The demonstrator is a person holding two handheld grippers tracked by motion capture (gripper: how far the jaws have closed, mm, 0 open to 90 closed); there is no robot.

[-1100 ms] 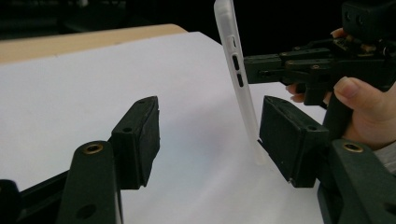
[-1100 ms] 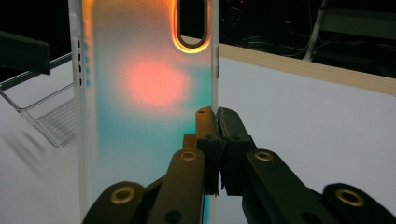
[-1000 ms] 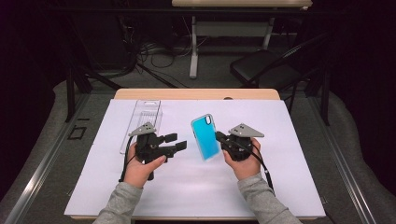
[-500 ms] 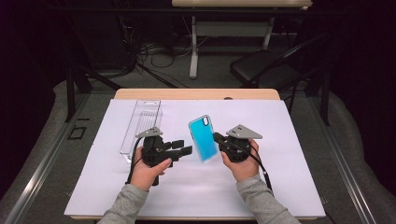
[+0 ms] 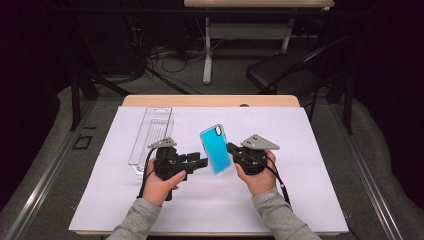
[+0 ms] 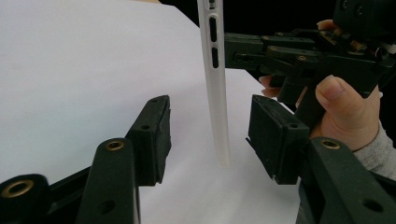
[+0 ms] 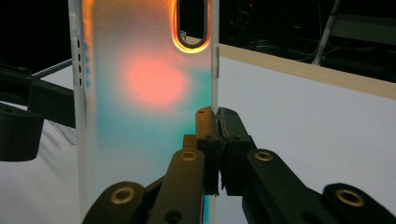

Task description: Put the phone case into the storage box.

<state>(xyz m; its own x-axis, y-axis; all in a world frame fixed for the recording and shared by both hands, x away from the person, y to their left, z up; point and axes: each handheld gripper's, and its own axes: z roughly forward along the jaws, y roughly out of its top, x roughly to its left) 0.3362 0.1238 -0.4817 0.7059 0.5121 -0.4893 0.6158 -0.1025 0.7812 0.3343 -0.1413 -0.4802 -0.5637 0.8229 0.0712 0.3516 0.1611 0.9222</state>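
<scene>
Right hand-held gripper [image 5: 231, 148] clamps case [image 5: 216, 149] edge, frame centre. Left hand-held gripper [image 6: 210, 135] closing around opposite edge, pads not yet touching; handover pending.

Between the grippers: the upright turquoise translucent phone case [image 5: 217, 149] stands between the left gripper [image 5: 196, 162] and the right gripper [image 5: 233, 150].
Far left: a clear plastic blister tray [image 5: 150, 134] lies there.
Near edge: bare white table sheet [image 5: 220, 210].
Far right: bare sheet.
</scene>
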